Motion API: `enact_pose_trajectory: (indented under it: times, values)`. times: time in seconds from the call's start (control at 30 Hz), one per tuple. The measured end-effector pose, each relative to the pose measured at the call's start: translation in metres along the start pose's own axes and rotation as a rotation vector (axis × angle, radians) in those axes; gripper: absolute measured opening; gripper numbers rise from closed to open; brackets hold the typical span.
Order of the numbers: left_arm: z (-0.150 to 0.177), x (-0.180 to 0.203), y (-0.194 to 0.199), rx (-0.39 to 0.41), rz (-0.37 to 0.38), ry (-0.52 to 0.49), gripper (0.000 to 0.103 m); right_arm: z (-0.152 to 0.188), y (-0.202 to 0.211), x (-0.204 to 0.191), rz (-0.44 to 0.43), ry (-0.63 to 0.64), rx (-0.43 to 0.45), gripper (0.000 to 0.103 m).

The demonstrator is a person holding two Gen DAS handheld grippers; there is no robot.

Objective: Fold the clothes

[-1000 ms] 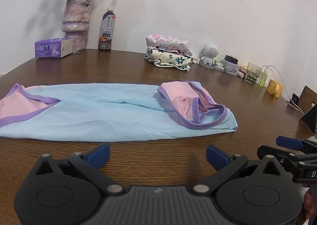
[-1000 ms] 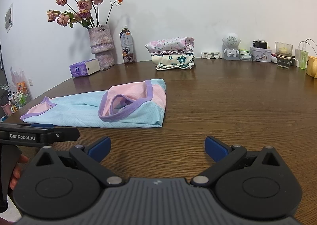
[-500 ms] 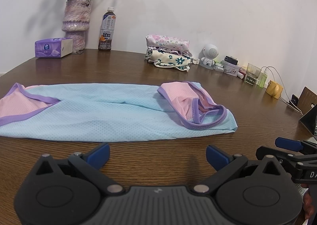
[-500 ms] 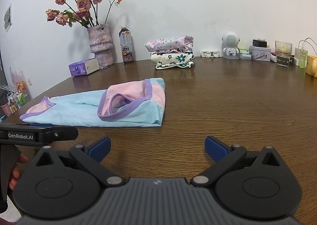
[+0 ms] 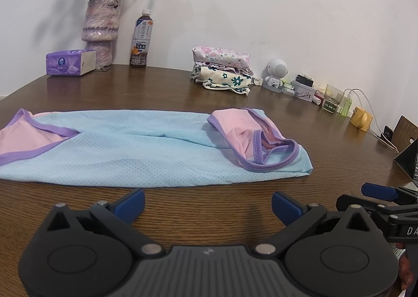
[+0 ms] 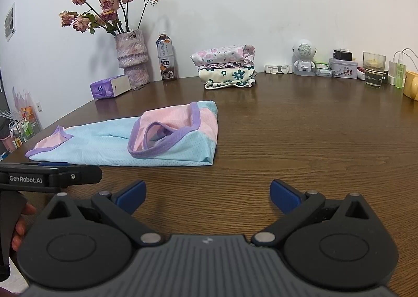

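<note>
— Left hand-held gripper [image 5: 207, 199]?
— Jaws spread wide, nothing between the blue pads, hovering over bare wood at the near edge of the desk [image 5: 183, 93], just short of the garment's near hem.

— Right hand-held gripper [image 6: 207, 192]?
— Likewise wide open and empty, above the near edge, clear of the cloth; seen from the left wrist camera as a black frame with a blue pad low at the right.

— And the garment [image 5: 135, 148]?
— Lying flat as a long light-blue band parallel to the near edge, not touched by either tool. Pink panel with purple trim at its left end; at the right end a pink, purple-edged opening folded back on top of the blue.

— Anything else on the desk?
— Along the far edge, against the wall: folded floral clothes stack [image 6: 226, 65], well apart from the garment. Toward the far left corner: vase of dried roses [image 6: 132, 58], tea bottle [image 6: 166, 55], purple tissue pack [image 6: 109, 86]. Toward the far right: small white robot figure [image 6: 303, 58], glass [image 6: 373, 68], small clutter too tiny to make out.
</note>
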State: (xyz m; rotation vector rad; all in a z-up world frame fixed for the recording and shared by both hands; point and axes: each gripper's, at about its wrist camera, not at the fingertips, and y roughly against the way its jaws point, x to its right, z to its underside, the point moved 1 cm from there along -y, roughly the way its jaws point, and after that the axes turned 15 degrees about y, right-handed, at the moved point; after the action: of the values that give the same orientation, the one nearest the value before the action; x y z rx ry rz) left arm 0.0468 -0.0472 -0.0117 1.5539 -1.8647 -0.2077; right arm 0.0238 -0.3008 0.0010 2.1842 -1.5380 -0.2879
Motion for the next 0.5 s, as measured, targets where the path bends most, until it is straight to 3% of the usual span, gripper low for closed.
enact_pose_trajectory:
  times: [0.5]
  values:
    - [0.0002, -0.0001, 0.0002, 0.0, -0.001, -0.001, 0.103, -0.0002, -0.0017, 0.0002, 0.002, -0.004, -0.012, 0.103]
